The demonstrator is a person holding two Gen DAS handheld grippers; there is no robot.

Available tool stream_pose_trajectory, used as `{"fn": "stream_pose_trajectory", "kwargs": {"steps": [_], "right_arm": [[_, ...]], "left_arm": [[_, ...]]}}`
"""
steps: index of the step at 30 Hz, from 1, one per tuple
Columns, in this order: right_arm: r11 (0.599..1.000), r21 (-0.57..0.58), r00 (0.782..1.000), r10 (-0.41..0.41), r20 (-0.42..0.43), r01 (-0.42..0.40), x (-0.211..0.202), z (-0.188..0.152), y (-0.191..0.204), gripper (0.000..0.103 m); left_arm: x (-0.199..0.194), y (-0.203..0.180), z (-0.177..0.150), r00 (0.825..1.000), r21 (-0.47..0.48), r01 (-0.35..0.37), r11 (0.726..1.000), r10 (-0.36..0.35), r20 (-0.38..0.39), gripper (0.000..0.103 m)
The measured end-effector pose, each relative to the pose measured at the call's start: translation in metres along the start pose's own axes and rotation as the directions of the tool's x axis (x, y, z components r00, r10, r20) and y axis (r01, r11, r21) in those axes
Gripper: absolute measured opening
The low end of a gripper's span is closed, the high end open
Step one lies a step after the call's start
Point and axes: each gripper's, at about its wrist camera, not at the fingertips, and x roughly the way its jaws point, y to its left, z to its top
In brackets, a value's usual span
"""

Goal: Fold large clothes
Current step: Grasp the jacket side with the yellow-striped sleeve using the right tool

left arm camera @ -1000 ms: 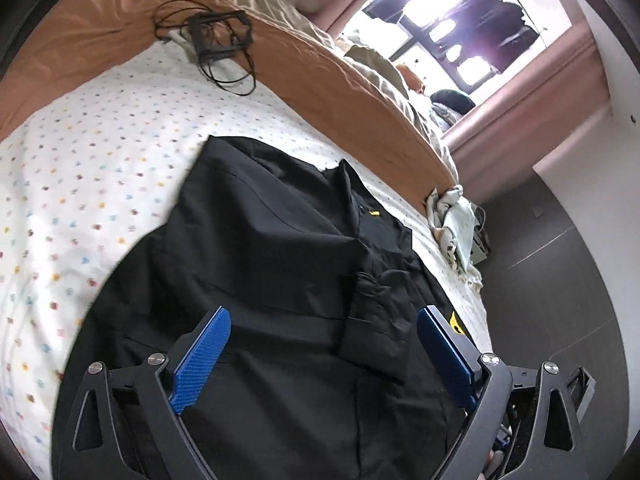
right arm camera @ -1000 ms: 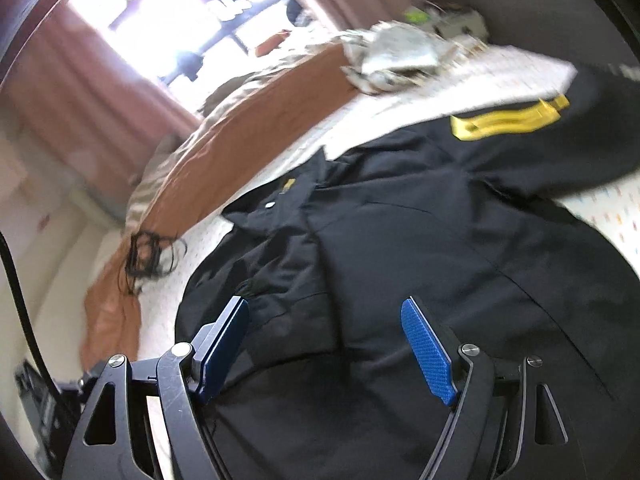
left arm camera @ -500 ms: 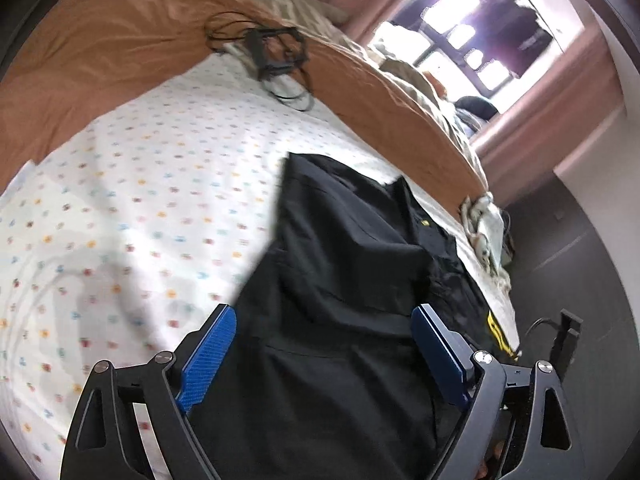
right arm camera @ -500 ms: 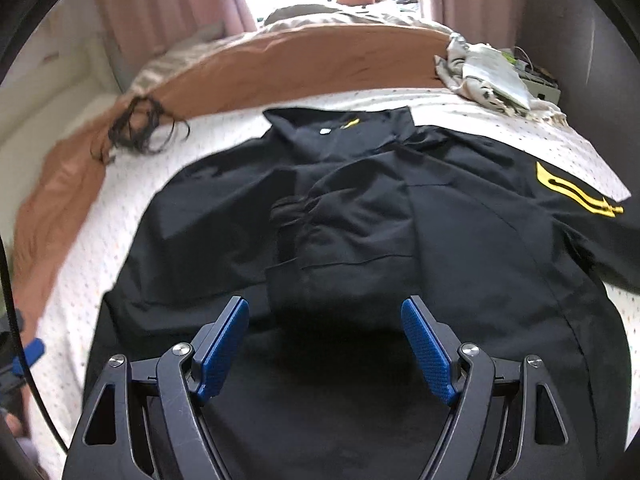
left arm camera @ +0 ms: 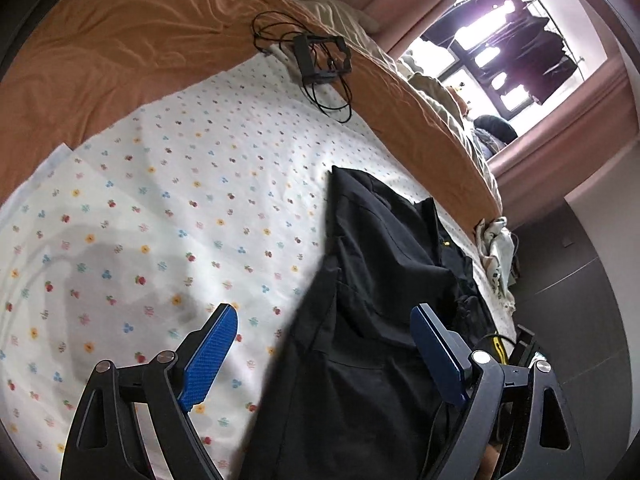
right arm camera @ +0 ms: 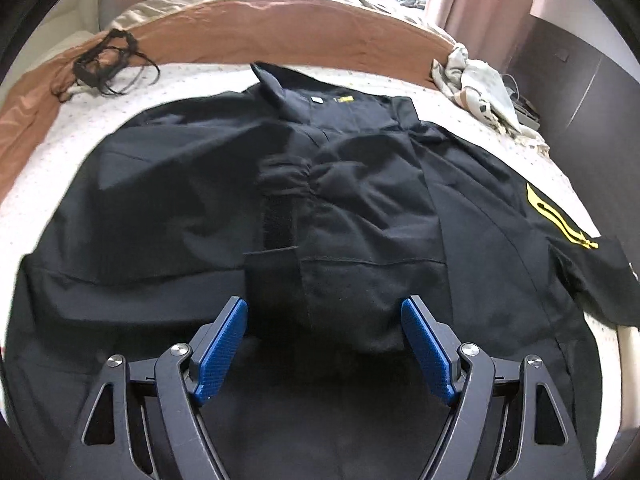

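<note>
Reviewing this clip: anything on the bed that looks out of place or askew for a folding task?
Yes. A tangle of black cables with a small frame lies on the orange blanket, and a crumpled pale cloth sits at the bed's edge. The black jacket lies unevenly: one sleeve bunched across its middle, the yellow-striped sleeve still spread out.

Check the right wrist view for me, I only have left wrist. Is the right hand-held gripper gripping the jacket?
Observer: No. The right hand-held gripper has its jaws closing over the black jacket, but the pads are not pressing on it.
Operator: Any sleeve folded in?
Observer: Yes. One sleeve lies across the jacket's middle, elastic cuff toward the collar.
Operator: Other sleeve?
Observer: The sleeve with yellow stripes is spread out to the right.
</note>
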Motion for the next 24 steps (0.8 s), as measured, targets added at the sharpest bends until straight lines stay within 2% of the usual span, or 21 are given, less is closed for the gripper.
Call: {"fn": "stream_pose_trajectory", "kwargs": {"steps": [1,2,4,5,6,9,14,15,16,17,18,19,21,24], "right_arm": [[1.0,0.014,1.0,0.015,-0.003,-0.015,0.001,-0.002,-0.005,0.038],[0.999,0.037,1.0,0.028,-0.015,-0.027,0.002,-0.002,-0.01,0.026],[0.992,0.119,0.999,0.051,-0.006,-0.05,-0.004,-0.002,-0.031,0.027],[0.984,0.154,0.996,0.085,0.028,-0.089,-0.014,-0.001,-0.042,0.023],[0.981,0.161,0.994,0.1,0.044,-0.106,-0.021,0.001,-0.048,0.002],[0.986,0.142,0.992,0.074,0.1,-0.088,-0.043,0.009,-0.069,0.001],[0.985,0.173,0.995,-0.009,0.1,-0.009,-0.058,0.022,-0.115,0.001],[0.982,0.187,0.995,-0.016,0.097,-0.002,-0.059,0.023,-0.123,0.003],[0.981,0.194,0.996,-0.006,0.093,-0.012,-0.059,0.027,-0.126,0.019],[0.979,0.198,0.996,0.026,0.086,-0.043,-0.058,0.028,-0.128,0.038],[0.978,0.191,0.996,0.065,0.066,-0.077,-0.054,0.03,-0.124,0.078],[0.979,0.184,0.995,0.074,0.065,-0.085,-0.052,0.03,-0.122,0.092],[0.987,0.131,0.993,0.078,0.089,-0.09,-0.048,0.031,-0.104,0.092],[0.992,0.051,0.993,0.111,0.028,-0.113,-0.025,0.034,-0.075,0.091]], "left_arm": [[0.002,-0.002,-0.001,1.0,0.001,0.001,1.0,-0.001,-0.002,0.089],[0.004,-0.005,-0.002,1.0,0.003,0.003,1.0,-0.003,-0.005,0.089],[0.008,-0.013,-0.003,1.0,0.009,0.016,1.0,-0.016,-0.014,0.089],[0.009,-0.016,-0.003,1.0,0.013,0.019,1.0,-0.019,-0.016,0.089],[0.011,-0.02,-0.003,1.0,0.02,0.021,1.0,-0.02,-0.018,0.089],[0.013,-0.028,-0.004,0.999,0.027,0.029,0.999,-0.028,-0.017,0.089],[0.02,-0.038,-0.005,0.999,0.04,0.037,0.999,-0.036,-0.031,0.089],[0.021,-0.039,-0.005,0.999,0.04,0.035,0.999,-0.034,-0.034,0.089],[0.023,-0.039,-0.005,0.999,0.037,0.033,0.999,-0.032,-0.036,0.089],[0.024,-0.038,-0.005,0.999,0.032,0.03,0.999,-0.029,-0.038,0.089],[0.026,-0.037,-0.005,0.999,0.028,0.028,0.999,-0.027,-0.04,0.089],[0.027,-0.035,-0.004,0.999,0.023,0.024,0.999,-0.023,-0.043,0.089],[0.027,-0.032,-0.004,0.999,0.019,0.016,1.0,-0.015,-0.044,0.089],[0.028,-0.026,-0.004,0.999,0.005,-0.001,1.0,0.001,-0.043,0.089]]}}
